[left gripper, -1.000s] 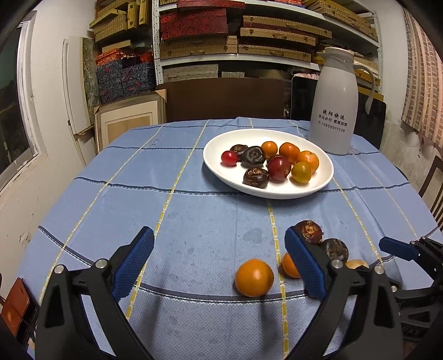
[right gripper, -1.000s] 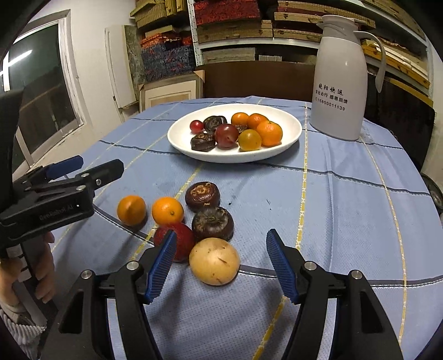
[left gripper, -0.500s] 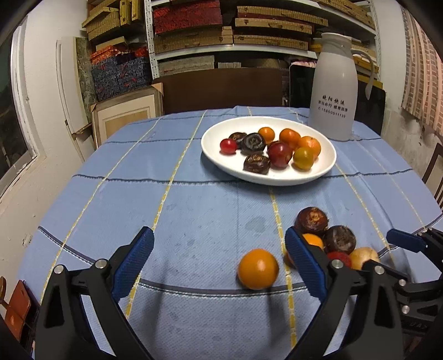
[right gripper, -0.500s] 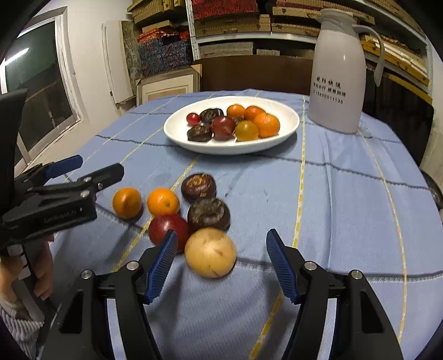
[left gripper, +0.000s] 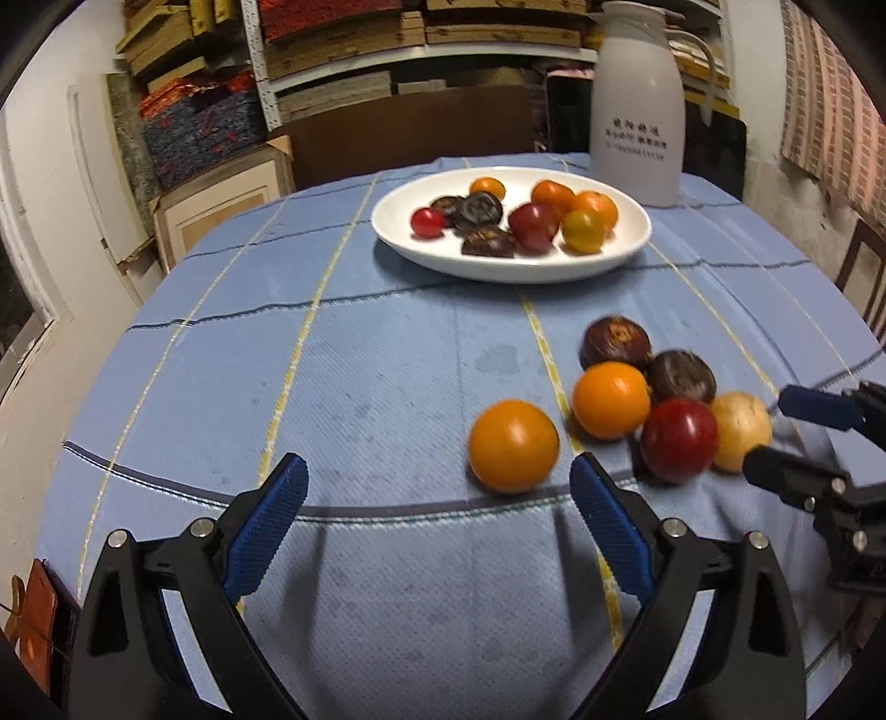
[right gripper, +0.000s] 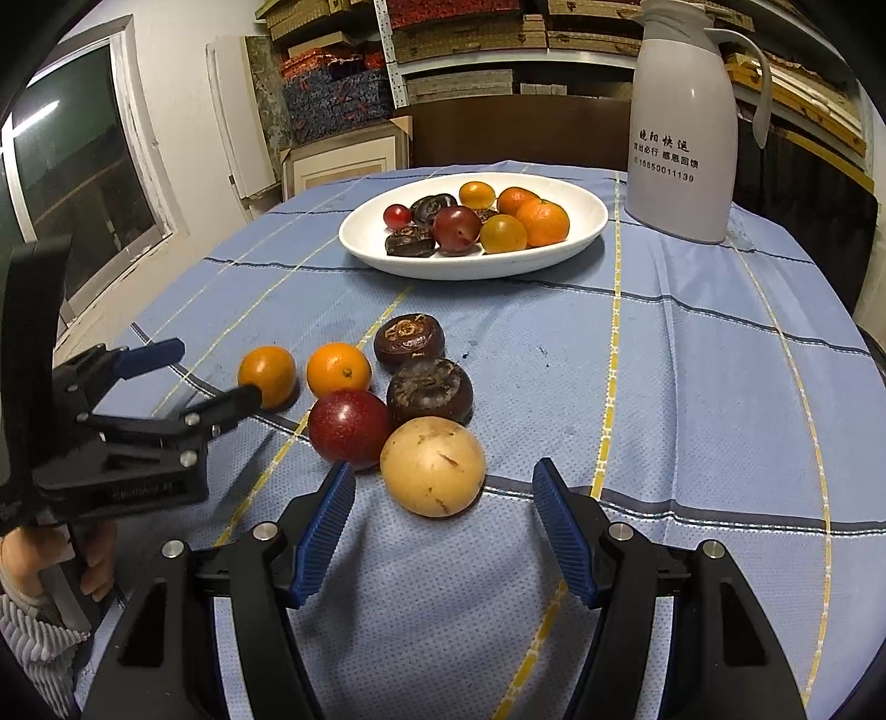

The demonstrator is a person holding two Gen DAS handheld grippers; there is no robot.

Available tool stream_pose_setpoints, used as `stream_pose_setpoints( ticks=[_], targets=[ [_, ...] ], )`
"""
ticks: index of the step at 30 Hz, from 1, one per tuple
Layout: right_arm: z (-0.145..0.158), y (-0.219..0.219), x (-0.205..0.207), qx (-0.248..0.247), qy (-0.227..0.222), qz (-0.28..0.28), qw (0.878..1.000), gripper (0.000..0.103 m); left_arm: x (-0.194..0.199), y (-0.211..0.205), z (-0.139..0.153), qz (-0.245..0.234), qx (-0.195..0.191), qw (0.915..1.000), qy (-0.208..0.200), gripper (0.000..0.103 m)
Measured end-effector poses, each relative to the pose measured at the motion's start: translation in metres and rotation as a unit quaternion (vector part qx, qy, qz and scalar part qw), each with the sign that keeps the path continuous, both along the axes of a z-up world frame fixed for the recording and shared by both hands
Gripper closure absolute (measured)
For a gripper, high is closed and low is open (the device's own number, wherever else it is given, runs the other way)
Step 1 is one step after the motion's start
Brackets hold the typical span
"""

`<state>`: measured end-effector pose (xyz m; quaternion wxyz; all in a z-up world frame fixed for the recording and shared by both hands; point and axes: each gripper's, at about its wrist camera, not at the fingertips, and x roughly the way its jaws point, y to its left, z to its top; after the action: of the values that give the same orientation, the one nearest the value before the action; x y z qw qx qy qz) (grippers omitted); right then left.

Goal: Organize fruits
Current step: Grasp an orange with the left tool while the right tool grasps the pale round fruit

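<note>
A white plate [left gripper: 626, 252] [right gripper: 587, 213] holding several fruits sits at the far side of the blue tablecloth. Loose fruits lie nearer: an orange [left gripper: 513, 446] [right gripper: 268, 375], a second orange [left gripper: 610, 400] [right gripper: 338, 369], a red fruit [left gripper: 679, 439] [right gripper: 349, 426], a yellow fruit [left gripper: 740, 422] [right gripper: 433, 466] and two dark brown fruits [left gripper: 616, 342] [right gripper: 429, 390]. My left gripper [left gripper: 437, 523] is open, just short of the first orange. My right gripper [right gripper: 443, 526] is open, just short of the yellow fruit.
A tall white jug [left gripper: 637, 102] [right gripper: 684, 119] stands behind the plate at the right. Shelves of boxes [left gripper: 387, 33] and a dark chair back [right gripper: 520, 130] lie beyond the table. A window [right gripper: 72, 183] is on the left wall.
Both grippers have moved forward and lower toward the loose fruits, which now look larger. The left gripper shifted left, so the first orange now sits near its right finger. Both stayed open.
</note>
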<state>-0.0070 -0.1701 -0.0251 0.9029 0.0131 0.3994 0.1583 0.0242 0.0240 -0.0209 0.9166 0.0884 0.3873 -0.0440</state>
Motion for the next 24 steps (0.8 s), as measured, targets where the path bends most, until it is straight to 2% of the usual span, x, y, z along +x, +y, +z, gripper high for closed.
stream_pose_setpoints(
  ticks=[3, 7, 10, 11, 12, 14, 15, 18, 20, 24],
  targets=[
    [-0.002, 0.001, 0.002, 0.002, 0.008, 0.003, 1.000, 0.036, 0.004, 0.002, -0.003, -0.001, -0.009, 0.9999, 0.012, 0.010],
    [-0.006, 0.001, 0.008, 0.012, 0.023, 0.009, 1.000, 0.046, 0.014, 0.002, -0.007, -0.011, -0.025, 0.9993, 0.024, 0.011],
    [-0.010, 0.003, 0.012, 0.019, 0.034, 0.015, 0.999, 0.057, 0.022, -0.003, -0.010, -0.028, -0.025, 0.9988, 0.032, 0.028],
    [-0.011, 0.003, 0.012, 0.020, 0.036, 0.016, 0.999, 0.058, 0.025, -0.004, -0.012, -0.034, -0.030, 0.9982, 0.039, 0.032],
    [-0.011, 0.004, 0.014, 0.022, 0.037, 0.015, 0.999, 0.058, 0.028, -0.004, -0.015, -0.040, -0.039, 0.9972, 0.050, 0.041],
    [-0.012, 0.003, 0.016, 0.025, 0.038, 0.015, 0.999, 0.059, 0.031, -0.003, -0.017, -0.045, -0.052, 0.9959, 0.058, 0.045],
    [-0.012, 0.003, 0.017, 0.026, 0.039, 0.015, 0.999, 0.059, 0.032, -0.002, -0.016, -0.048, -0.058, 0.9955, 0.057, 0.051],
    [-0.012, 0.003, 0.019, 0.026, 0.038, 0.016, 0.999, 0.059, 0.033, -0.004, -0.017, -0.054, -0.065, 0.9948, 0.057, 0.056],
    [-0.012, 0.004, 0.019, 0.025, 0.037, 0.016, 0.999, 0.061, 0.031, -0.005, -0.016, -0.064, -0.075, 0.9936, 0.056, 0.067],
    [-0.010, 0.004, 0.016, 0.024, 0.033, 0.018, 0.999, 0.061, 0.028, -0.004, -0.015, -0.056, -0.078, 0.9939, 0.054, 0.067]
  ],
)
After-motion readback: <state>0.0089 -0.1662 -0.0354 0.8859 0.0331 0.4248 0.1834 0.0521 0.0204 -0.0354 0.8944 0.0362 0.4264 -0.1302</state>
